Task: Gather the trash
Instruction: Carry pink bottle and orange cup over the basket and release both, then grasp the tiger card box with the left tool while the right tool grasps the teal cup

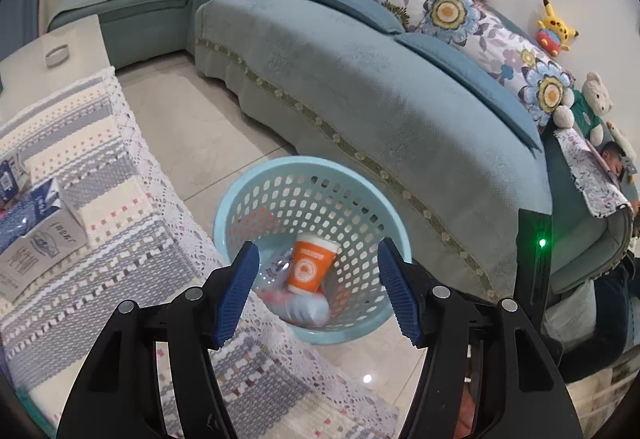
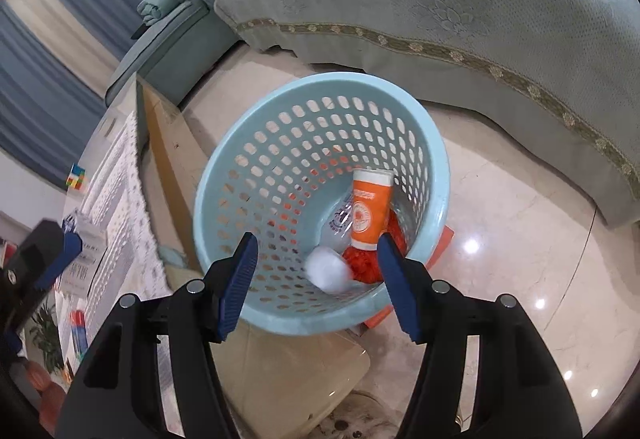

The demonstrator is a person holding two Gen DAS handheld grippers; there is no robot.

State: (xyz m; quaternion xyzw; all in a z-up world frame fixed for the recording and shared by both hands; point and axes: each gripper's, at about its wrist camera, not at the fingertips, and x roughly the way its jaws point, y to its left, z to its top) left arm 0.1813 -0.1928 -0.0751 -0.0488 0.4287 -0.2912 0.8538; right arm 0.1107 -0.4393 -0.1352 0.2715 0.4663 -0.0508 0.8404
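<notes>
Both the left gripper [image 1: 316,291] and right gripper [image 2: 316,283] hang wide and empty over the basket [image 2: 224,175], where the light, crushable cup [image 2: 370,209] lies, best pinched mid-body.

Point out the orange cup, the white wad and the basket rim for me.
orange cup [image 2: 369,207]: right wrist view, on its printed side.
white wad [image 2: 329,271]: right wrist view, on its middle.
basket [image 1: 394,235]: left wrist view, on its right rim.
</notes>
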